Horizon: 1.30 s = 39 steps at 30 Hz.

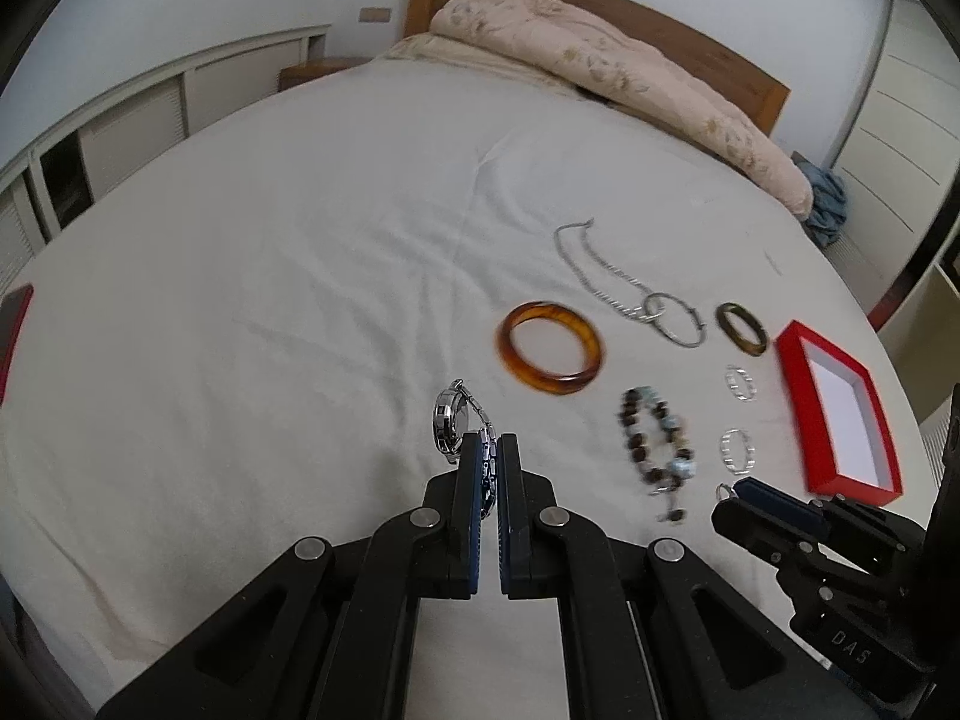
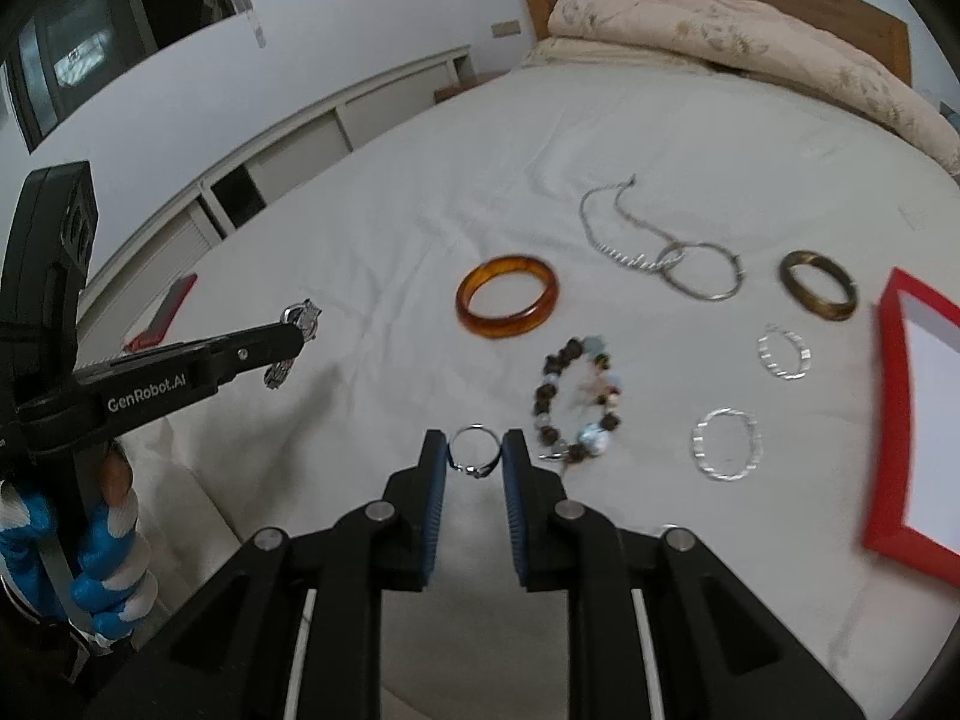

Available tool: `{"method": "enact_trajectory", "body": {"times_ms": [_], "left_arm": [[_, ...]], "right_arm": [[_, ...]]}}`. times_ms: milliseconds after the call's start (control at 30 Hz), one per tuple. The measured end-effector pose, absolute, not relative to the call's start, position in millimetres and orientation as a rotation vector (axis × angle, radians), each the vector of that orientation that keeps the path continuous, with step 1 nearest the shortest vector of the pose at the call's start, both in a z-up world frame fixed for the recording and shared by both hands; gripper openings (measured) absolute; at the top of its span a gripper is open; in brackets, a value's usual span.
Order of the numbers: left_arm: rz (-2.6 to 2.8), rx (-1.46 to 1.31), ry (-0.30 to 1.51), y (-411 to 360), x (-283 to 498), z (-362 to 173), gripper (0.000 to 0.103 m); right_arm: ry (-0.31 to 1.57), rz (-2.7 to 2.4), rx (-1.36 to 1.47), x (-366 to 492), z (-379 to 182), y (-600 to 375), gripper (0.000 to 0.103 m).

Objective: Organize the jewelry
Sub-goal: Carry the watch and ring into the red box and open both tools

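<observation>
My left gripper [image 1: 487, 441] is shut on the band of a silver watch [image 1: 451, 423] and holds it above the white bed sheet; the watch also shows in the right wrist view [image 2: 300, 317]. My right gripper [image 2: 475, 441] is shut on a thin silver ring [image 2: 474, 450], held between its pads; it also shows in the left wrist view [image 1: 733, 489]. On the sheet lie an amber bangle [image 2: 507, 295], a beaded bracelet [image 2: 576, 405], a silver necklace [image 2: 624, 228] linked to a wire bangle [image 2: 702, 270], a dark olive bangle [image 2: 819, 292] and two silver rings [image 2: 783, 351] [image 2: 726, 444].
An open red box [image 1: 837, 414] with a white inside lies on the sheet at the right; it also shows in the right wrist view [image 2: 888, 420]. A folded beige duvet [image 1: 612, 60] lies by the wooden headboard. A red phone [image 2: 162, 312] lies at the bed's left edge.
</observation>
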State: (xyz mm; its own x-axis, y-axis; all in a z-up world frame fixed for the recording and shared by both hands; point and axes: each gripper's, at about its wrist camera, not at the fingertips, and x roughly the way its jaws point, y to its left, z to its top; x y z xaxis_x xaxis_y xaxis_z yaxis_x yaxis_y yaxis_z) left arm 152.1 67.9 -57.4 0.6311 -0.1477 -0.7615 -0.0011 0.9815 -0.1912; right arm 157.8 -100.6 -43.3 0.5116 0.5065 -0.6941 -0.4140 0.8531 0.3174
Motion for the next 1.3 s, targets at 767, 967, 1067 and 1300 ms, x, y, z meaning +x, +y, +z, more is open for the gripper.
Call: {"method": "enact_trajectory", "body": {"times_ms": [767, 967, 1067, 1300], "left_arm": [[-0.555, -0.016, 0.887, -189, 212, -31, 0.004], [-0.612, 0.046, 0.933, -242, 230, -55, 0.004], [-0.623, 0.080, 0.956, -261, 235, -67, 0.004], [-0.640, 0.115, 1.004, -278, 235, -89, 0.004]], "right_arm": [[0.806, 0.109, 0.188, 164, -31, -368, 0.018], [0.846, 0.086, 0.204, 182, -58, -394, 0.018], [0.880, 0.082, 0.208, 191, -73, -401, 0.018], [0.943, 0.076, 0.196, 207, -97, -410, 0.018]]}}
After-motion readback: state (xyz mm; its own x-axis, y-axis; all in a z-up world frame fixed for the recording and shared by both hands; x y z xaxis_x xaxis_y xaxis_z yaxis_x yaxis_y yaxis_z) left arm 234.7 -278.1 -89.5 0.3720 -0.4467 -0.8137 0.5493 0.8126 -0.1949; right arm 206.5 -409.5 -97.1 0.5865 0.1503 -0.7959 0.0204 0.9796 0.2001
